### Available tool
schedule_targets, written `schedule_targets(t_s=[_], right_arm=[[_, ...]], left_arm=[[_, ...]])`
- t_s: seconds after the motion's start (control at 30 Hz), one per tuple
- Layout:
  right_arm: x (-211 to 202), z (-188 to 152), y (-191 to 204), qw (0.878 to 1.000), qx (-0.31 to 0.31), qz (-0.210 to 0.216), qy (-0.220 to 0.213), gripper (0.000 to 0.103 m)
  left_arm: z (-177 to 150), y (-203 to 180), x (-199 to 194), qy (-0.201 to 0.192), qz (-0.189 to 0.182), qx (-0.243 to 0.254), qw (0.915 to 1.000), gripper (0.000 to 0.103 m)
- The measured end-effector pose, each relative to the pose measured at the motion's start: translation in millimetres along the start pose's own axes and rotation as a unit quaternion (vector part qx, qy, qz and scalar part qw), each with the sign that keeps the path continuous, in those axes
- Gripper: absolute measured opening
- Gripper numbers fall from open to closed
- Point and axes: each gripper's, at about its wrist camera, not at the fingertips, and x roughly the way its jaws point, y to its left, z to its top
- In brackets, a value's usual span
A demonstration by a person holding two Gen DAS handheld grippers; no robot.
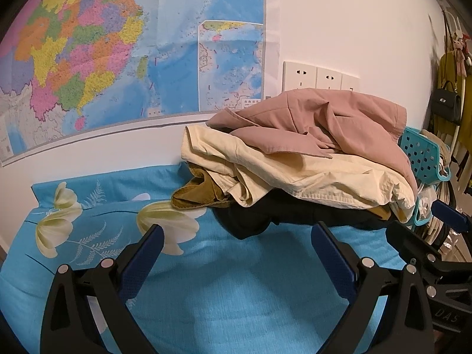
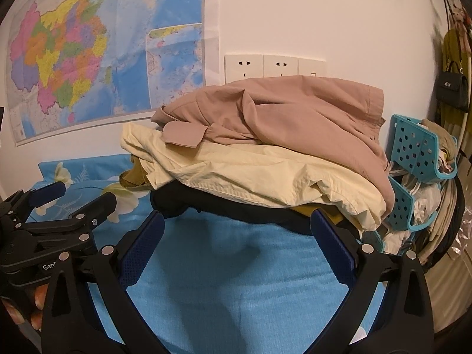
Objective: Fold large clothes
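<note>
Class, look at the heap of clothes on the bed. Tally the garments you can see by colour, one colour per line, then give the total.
Pink garment: 1
Cream garment: 1
Mustard garment: 1, mostly buried
Black garment: 1, at the bottom
Total: 4 colours seen in the heap; any pieces hidden underneath cannot be counted.

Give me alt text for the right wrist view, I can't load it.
The open right gripper hangs over a blue bedsheet, pointing at a pile of clothes: pink jacket on top, cream garment beneath, dark clothes at the bottom. The left gripper sits at left, also open; a map and sockets are on the wall, teal baskets to the right.
</note>
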Motion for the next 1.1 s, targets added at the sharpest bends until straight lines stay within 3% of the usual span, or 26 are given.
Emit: schedule_targets(t_s=[1.1], right_arm=[[-3.1, 2.2, 3.0, 1.000, -0.012, -0.005, -0.009, 0.098]], left_arm=[[-0.8, 3.6, -3.2, -0.003, 0.000, -0.006, 1.0000, 0.096]])
